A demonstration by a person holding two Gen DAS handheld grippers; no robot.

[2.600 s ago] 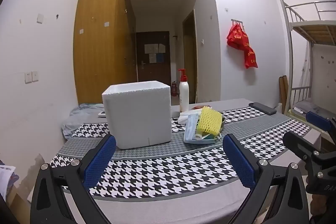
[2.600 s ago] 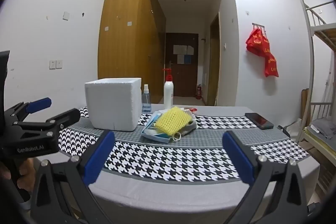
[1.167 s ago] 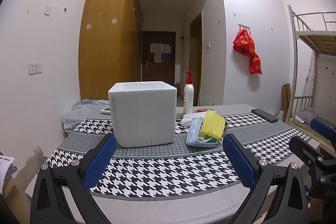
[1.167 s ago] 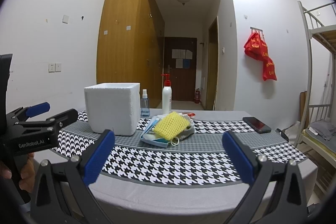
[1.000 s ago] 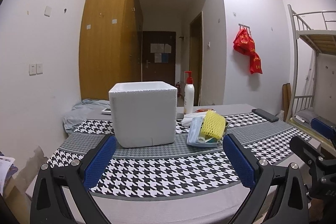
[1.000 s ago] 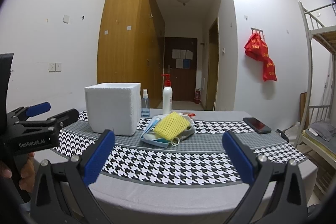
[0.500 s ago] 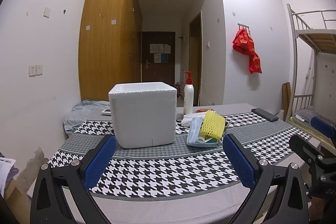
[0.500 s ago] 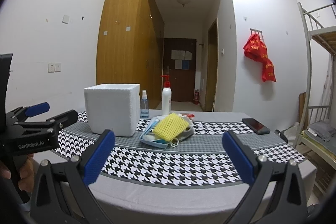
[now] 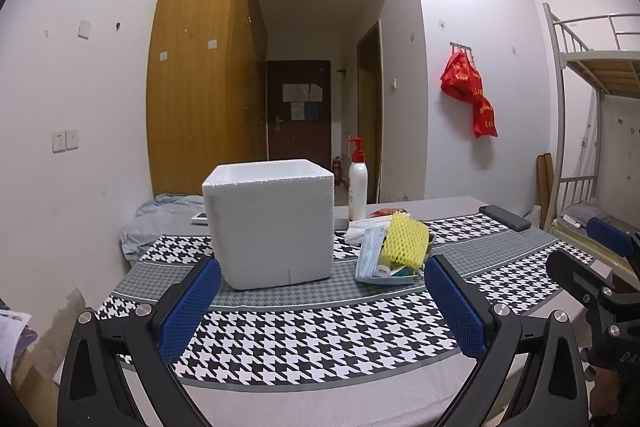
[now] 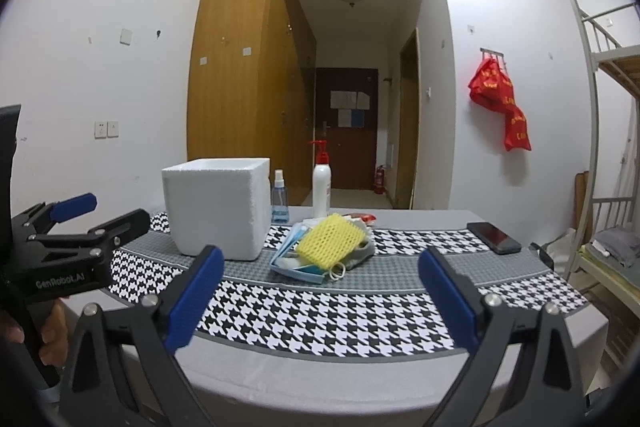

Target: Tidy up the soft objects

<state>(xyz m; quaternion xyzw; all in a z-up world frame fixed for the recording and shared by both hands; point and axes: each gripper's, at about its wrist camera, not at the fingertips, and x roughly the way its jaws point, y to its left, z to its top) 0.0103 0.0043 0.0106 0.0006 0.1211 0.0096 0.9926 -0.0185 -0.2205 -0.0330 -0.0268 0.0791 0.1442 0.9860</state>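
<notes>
White foam, that's the box (image 9: 274, 223), standing upright at centre frame in the left wrist view on the houndstooth cloth (image 9: 320, 331). Just to its right sits the pile (image 9: 394, 253) of soft things: a yellow foam net (image 9: 404, 239) on top, leaning over a pale blue mask pack (image 9: 370, 255), with white tissue behind. In the right wrist view the same net (image 10: 330, 239) lies at mid-frame, the box (image 10: 218, 207) to its left, a small spray bottle (image 10: 279, 201) and a red-topped pump bottle (image 10: 321, 183) behind them. A phone (image 10: 494, 237) lies well apart at the right, flat on the cloth.

Left gripper (image 9: 320, 307) at the bottom of its own frame, blue pads (image 9: 188, 307) spread wide, nothing between them, short of the box. Right gripper (image 10: 320, 291) likewise wide apart and empty, low over the near table edge (image 10: 320, 383). Each gripper shows at the other view's side edge. A hand (image 10: 54, 331) grips the left handle at lower left of the right view. Red bags (image 9: 470, 95) hang on the wall at upper right.
</notes>
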